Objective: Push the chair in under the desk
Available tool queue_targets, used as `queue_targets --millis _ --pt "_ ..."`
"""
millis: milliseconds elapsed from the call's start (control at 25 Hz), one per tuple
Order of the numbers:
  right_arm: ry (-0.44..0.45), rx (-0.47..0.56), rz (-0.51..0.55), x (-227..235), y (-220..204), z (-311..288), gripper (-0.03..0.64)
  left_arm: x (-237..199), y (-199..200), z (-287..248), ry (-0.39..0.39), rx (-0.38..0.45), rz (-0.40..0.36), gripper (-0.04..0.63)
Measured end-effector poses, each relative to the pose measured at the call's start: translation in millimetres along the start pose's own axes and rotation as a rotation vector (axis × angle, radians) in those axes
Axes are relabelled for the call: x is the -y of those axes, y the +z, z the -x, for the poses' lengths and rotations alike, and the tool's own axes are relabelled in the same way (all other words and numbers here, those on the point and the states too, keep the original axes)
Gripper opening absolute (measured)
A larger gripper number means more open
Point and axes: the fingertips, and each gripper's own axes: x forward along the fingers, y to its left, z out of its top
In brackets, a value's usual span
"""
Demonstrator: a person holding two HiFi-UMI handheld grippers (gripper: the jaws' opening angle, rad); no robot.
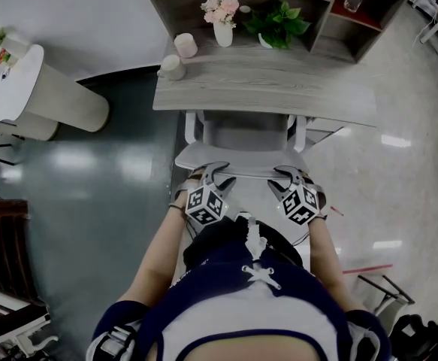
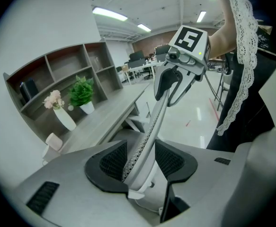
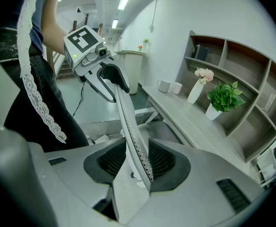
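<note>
A white office chair (image 1: 245, 135) stands with its seat partly under the grey wooden desk (image 1: 279, 92). Its backrest's top edge (image 1: 241, 159) faces me. My left gripper (image 1: 217, 179) grips that edge left of centre, and my right gripper (image 1: 285, 179) grips it right of centre. In the left gripper view the thin mesh backrest (image 2: 153, 124) runs between the dark pads (image 2: 110, 162) of the left gripper (image 2: 141, 161), with the right gripper (image 2: 178, 82) clamped farther along. In the right gripper view the backrest (image 3: 127, 119) sits in the right gripper (image 3: 133, 161), and the left gripper (image 3: 107, 79) holds its far end.
On the desk stand a vase of pink flowers (image 1: 222, 19), a potted green plant (image 1: 279, 22) and two pale cups (image 1: 178, 57), below an open shelf unit (image 1: 354, 13). A round white table (image 1: 23, 89) stands to the left. Dark furniture (image 1: 1, 247) is at the lower left.
</note>
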Motion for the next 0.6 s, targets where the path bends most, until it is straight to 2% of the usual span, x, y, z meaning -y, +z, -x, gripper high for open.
queue_targets --millis 360,600 --pt "-0.015 0.004 0.008 8.3 1.8 -2.2 0.13 -8.1 2.1 -3.8 0.001 -0.007 0.006 0.193" --pt "0.011 -0.008 -0.006 14.4 2.9 -4.2 0.13 -13.3 3.4 -6.9 -0.033 -0.031 0.033 0.193"
